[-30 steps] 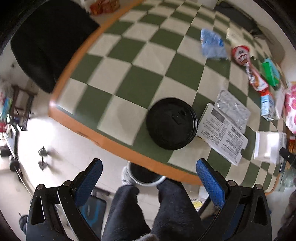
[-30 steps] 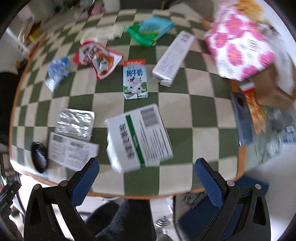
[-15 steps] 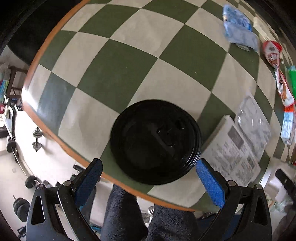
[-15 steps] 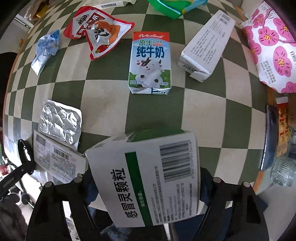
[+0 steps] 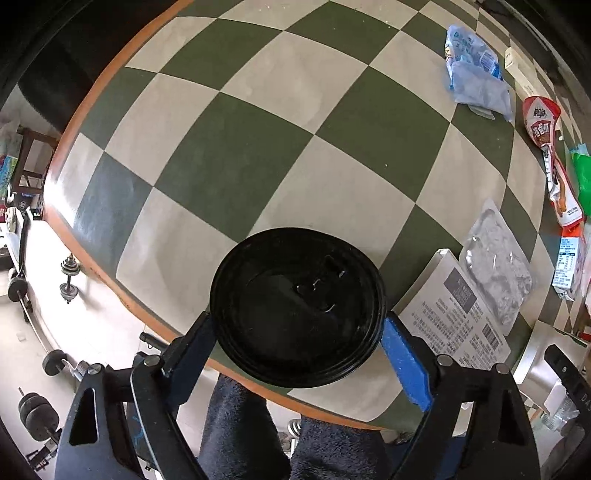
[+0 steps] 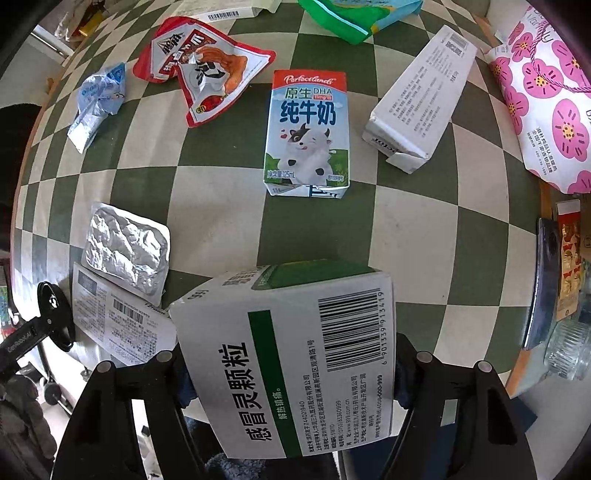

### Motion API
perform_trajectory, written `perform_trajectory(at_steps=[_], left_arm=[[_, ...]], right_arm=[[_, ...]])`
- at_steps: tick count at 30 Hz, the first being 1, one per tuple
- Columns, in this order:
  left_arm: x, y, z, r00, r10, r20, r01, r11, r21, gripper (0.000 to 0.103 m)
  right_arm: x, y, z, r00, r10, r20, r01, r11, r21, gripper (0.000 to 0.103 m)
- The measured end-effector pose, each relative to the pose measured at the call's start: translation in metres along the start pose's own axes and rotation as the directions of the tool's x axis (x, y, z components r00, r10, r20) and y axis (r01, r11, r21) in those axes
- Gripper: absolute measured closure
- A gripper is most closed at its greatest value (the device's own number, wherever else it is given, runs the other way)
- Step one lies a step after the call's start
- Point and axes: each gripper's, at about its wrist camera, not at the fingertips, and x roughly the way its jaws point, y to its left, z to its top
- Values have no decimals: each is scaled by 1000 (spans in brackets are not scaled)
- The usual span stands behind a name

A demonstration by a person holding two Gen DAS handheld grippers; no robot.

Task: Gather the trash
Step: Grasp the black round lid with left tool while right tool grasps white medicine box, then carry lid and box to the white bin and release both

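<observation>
My left gripper (image 5: 297,332) is shut on a black round cup lid (image 5: 297,306) at the near edge of the checkered table (image 5: 258,129). My right gripper (image 6: 291,369) is shut on a white and green medicine box (image 6: 291,362), held just above the table's near edge. The lid also shows edge-on in the right wrist view (image 6: 55,317). Other trash lies on the table: a milk carton (image 6: 306,129), a long white box (image 6: 421,96), a red snack wrapper (image 6: 203,70), a blue wrapper (image 6: 96,103), a foil blister pack (image 6: 125,247) and a printed leaflet (image 6: 118,317).
A pink-flowered bag (image 6: 546,99) lies at the right, a green packet (image 6: 351,18) at the back. A dark phone (image 6: 543,288) and a glass jar (image 6: 565,350) sit at the table's right edge. Dumbbells (image 5: 68,277) lie on the floor left of the table.
My left gripper closed in on the black lid and shut on it. My right gripper closed on the medicine box and holds it closer to the camera.
</observation>
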Motion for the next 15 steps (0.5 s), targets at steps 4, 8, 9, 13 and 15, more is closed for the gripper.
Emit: perform_trajectory(at_steps=[4,8,9,13,15], left_arm=[[-15,0,-5,1000,3,31,-3,1000,3,15],[-35,-12,-12,995,37,94,-40,999,36,15],[-36,-20,-14,993,44,109,-49,998,45,15],[-55,-29,-20,984,58,168,-74,993,91,15],[-66,-34,-23,979,50,199,-75,990,121,15]], right_arm=[[-15,-2,-11,999,18,26,-19,1000,9,26],[-39,-5,-22,997,37,60,-38,999,6,26],[-44,-3,-22,996,41,78,-41,999,1,26],[-66,2,-34,989,52,138,-54,998,10,26],[-70,6,-39,985,54,166,-59,998,24,26]])
